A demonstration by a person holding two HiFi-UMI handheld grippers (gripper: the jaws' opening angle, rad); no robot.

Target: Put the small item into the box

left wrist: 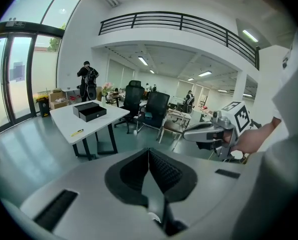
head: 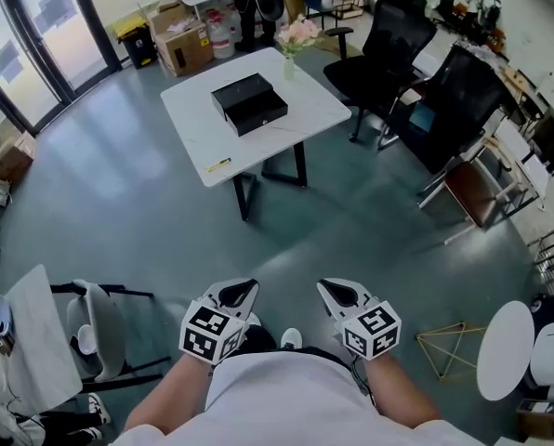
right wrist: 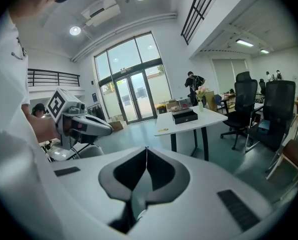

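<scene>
Floor [head: 147, 212]: one wide stretch of bare grey-green floor lies between us and the table, open on the left up to the glass doors.
Table [head: 195, 124]: one white table stands well ahead of us, a corner turned toward us; there is free floor along its near and left edges.
Office chairs [head: 389, 49]: we count two, both black, crowding the table's right side, the nearer one just off its right corner.
Box [head: 249, 103]: one black box sits on the middle of the tabletop and seems to lie in two parts side by side.
Left gripper [head: 244, 288]: we hold it low, close to our body and well apart from the table; in the left gripper view [left wrist: 149, 153] its jaws meet with nothing between them.
Right gripper [head: 331, 289]: just beside the left one, level with it; in the right gripper view [right wrist: 146, 151] its jaws are also pressed together and empty.
Vase of flowers [head: 294, 40]: one, at the tabletop's far corner.
Small item [head: 219, 164]: one, thin and yellow, lying by the tabletop's corner nearest us, just inside the edge and apart from the box.
</scene>
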